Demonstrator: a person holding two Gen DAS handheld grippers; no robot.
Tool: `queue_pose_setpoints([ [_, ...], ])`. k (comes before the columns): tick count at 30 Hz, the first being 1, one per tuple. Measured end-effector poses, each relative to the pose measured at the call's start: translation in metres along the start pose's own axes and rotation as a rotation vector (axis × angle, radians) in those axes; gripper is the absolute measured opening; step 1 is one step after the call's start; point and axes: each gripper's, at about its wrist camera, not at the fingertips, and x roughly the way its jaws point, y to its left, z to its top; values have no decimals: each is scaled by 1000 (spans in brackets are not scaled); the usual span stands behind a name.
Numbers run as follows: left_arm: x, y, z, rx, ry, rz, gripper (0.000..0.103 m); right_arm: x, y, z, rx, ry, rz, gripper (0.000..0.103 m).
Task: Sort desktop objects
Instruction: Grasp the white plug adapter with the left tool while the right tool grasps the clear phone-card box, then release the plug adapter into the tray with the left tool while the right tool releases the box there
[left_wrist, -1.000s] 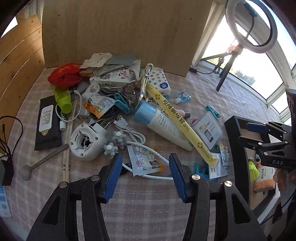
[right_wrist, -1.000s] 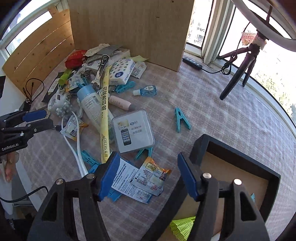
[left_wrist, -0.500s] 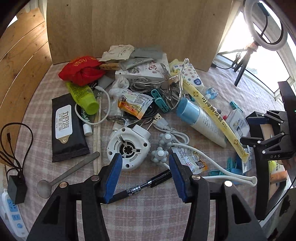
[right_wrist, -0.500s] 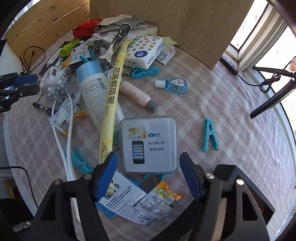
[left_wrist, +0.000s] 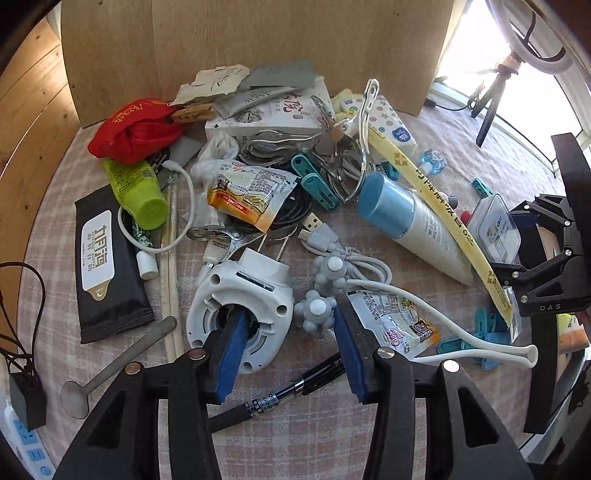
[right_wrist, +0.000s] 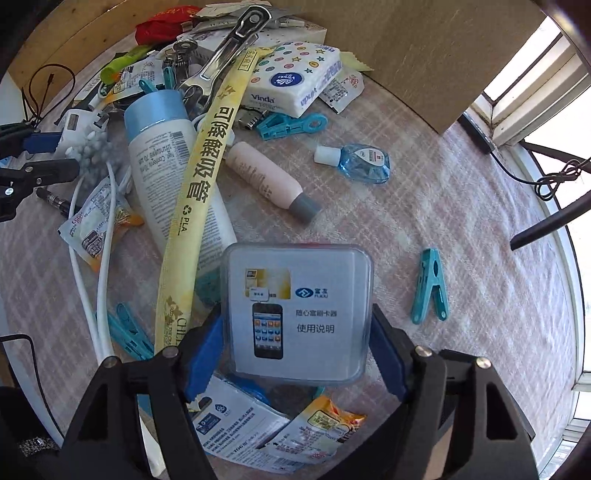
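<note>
Through my left wrist camera, my left gripper (left_wrist: 286, 341) hangs low over the desk (left_wrist: 55, 206) with its blue fingers (left_wrist: 229, 350) spread wide and holding nothing. The left finger overlaps the open middle of a white round plastic housing (left_wrist: 240, 295); the right finger sits just beside a grey knobbly ball toy (left_wrist: 316, 312) and a printed sachet (left_wrist: 391, 317). A black pen (left_wrist: 280, 393) lies on the cloth between and below the fingers. The rest of the clutter is heaped toward the far edge, against a wooden board (left_wrist: 258, 37).

Through my right wrist camera, my right gripper (right_wrist: 295, 354) has its blue fingers (right_wrist: 203, 354) apart on either side of a clear plastic case (right_wrist: 297, 314). The case is square with rounded corners and carries a white card printed with a phone picture and Chinese text. Whether the pads touch its sides I cannot tell. It rests on leaflets and pegs toward the desk's near edge, beside a long yellow straw pack (right_wrist: 199, 192) and a white bottle with a blue cap (right_wrist: 166, 155). A teal clothes peg (right_wrist: 430, 291) lies apart to the right.
</note>
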Motion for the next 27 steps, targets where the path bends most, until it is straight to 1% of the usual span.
queue_pose_setpoints([
  [4,-1,3,-1,-6,-11,-13,44,-2,-8,-1,46,-11,16,71],
  [5,-1,5,-2,-10,-15,-22,42,-4,-10,-1,53,-17,21,71],
  [8,-4,14,-5,-52,-16,-50,17,-10,-16,-4,86,-28,54,71],
  [11,-6,21,-5,-77,-26,-69,16,-15,-22,-6,114,-37,74,71],
  [15,-6,19,-5,-80,-30,-62,16,-20,-27,-12,131,-50,71,71],
  [19,-10,22,-8,-90,-41,-56,15,-29,-37,-18,158,-70,95,71],
  [21,-13,25,-10,-106,-43,-57,15,-37,-48,-29,164,-83,94,71],
  [22,-15,26,-12,-109,-43,-62,15,-41,-50,-29,168,-88,94,71],
  [23,-17,26,-13,-108,-47,-66,15,-45,-49,-26,170,-94,90,71],
  [27,-29,22,-13,-103,-62,-63,15,-60,-50,-34,195,-114,73,71],
])
